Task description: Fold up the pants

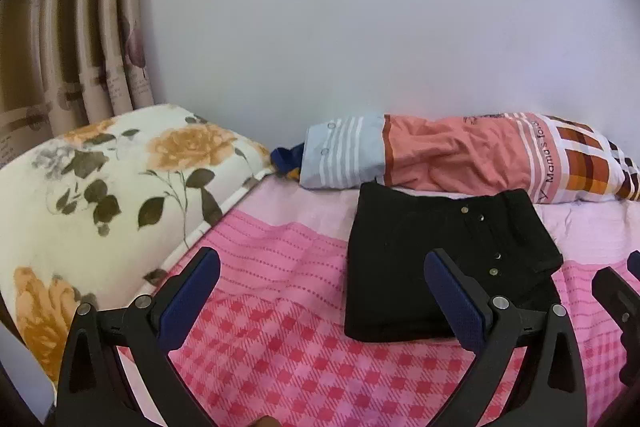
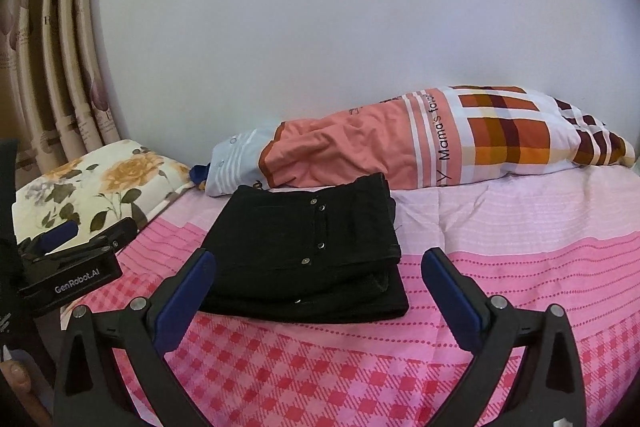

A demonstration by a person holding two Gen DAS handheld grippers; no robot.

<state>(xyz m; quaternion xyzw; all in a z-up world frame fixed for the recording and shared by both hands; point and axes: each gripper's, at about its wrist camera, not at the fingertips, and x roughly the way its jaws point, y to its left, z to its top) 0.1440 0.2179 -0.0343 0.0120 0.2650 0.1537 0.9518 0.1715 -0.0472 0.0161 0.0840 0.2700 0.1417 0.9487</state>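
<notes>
The black pants (image 2: 304, 251) lie folded into a compact stack on the pink checked bedsheet (image 2: 320, 367), with several metal snap buttons showing on top. My right gripper (image 2: 320, 265) hovers just in front of the stack, open wide and gripping nothing. In the left wrist view the pants (image 1: 440, 259) sit right of centre. My left gripper (image 1: 320, 263) is open in front of them, its right finger overlapping the stack's near edge in the picture, and it holds nothing. Each gripper shows in the other's view: the left gripper (image 2: 80, 233) at the far left, the right gripper (image 1: 624, 273) at the right edge.
A long pillow (image 2: 400, 143) in salmon, stripes and orange checks lies along the white wall behind the pants. A floral pillow (image 1: 100, 195) sits at the left below a curtain (image 1: 72, 27). A person's fingertip (image 2: 16, 375) shows at the lower left.
</notes>
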